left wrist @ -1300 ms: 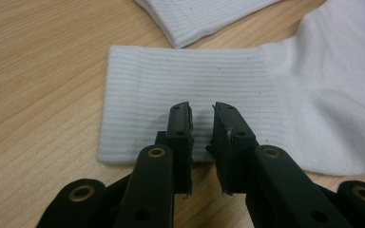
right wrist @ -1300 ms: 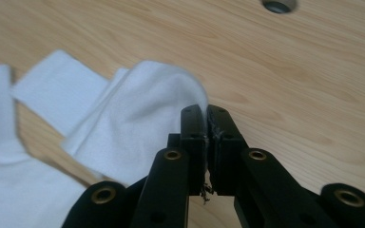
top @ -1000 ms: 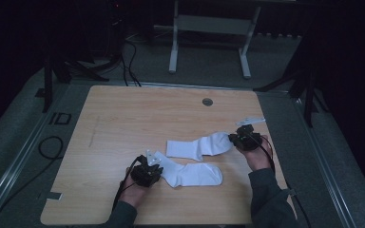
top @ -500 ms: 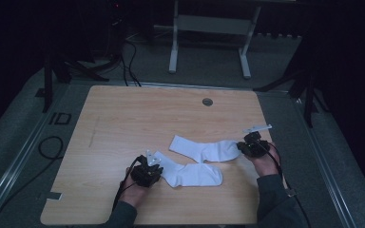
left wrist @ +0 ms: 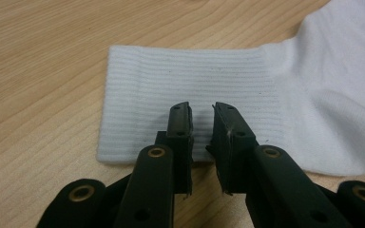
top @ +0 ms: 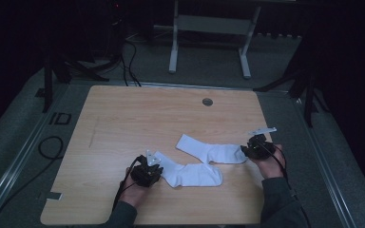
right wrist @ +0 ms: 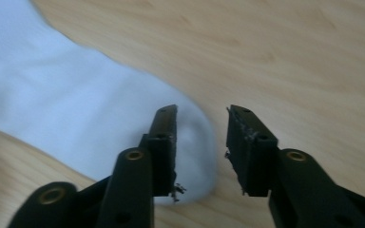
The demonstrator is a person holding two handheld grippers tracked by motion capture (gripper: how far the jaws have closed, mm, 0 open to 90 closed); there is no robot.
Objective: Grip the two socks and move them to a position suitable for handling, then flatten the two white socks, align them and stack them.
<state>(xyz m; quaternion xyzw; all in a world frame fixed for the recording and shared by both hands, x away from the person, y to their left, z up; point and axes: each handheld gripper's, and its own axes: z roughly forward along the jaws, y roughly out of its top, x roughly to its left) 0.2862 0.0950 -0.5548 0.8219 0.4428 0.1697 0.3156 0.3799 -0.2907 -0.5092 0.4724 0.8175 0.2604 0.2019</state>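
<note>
the right gripper [right wrist: 200, 147] has just been opening, and the far sock's [top: 214, 151] toe lies loose between its parted fingers [right wrist: 164, 142]. the left gripper [left wrist: 202, 135], nearly closed on nothing, hovers over the near sock's [left wrist: 190, 90] cuff. best lift the right clear before shifting, so no pad snags.

near white sock [top: 195, 174] on light wooden tabletop [top: 138, 118], front centre | far white sock [top: 211, 150] just behind it, overlapping | left claw [top: 151, 166] at near sock's left end | right claw [top: 248, 150] at far sock's right end | small round grommet [top: 207, 101] far behind

White ribbed-cuff sock [left wrist: 190, 80], second white sock [top: 214, 151], light woodgrain table [top: 138, 114], black grippers [top: 146, 172]
</note>
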